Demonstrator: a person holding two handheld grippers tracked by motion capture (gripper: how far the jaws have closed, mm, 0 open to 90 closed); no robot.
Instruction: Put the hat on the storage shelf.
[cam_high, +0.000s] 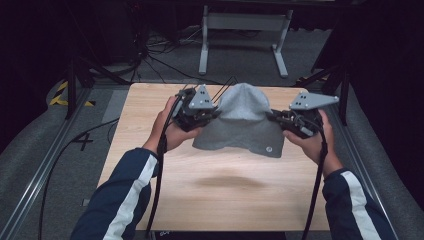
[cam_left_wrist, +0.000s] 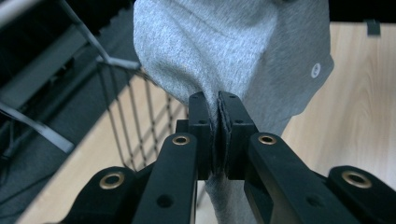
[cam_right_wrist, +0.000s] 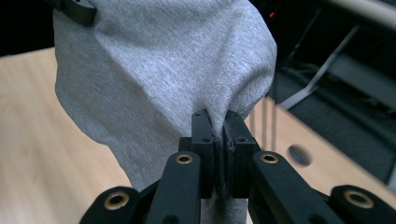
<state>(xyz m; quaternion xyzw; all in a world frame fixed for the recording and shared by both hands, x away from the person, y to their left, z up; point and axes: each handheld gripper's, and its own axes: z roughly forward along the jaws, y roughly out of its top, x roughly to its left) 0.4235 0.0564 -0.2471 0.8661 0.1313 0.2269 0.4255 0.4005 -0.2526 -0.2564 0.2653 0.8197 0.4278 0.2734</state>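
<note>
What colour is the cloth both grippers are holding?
Heather grey cloth, with one small white round mark near its hem; the left gripper view shows it best.

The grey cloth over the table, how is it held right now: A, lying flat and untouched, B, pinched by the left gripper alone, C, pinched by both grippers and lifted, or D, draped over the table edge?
C: the left gripper and right gripper each clamp a fold of the grey cloth, which hangs above its shadow on the table.

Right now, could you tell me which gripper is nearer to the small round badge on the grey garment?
Right. The right gripper clamps the grey garment just above the badge; the left gripper clamps its opposite edge.
</note>
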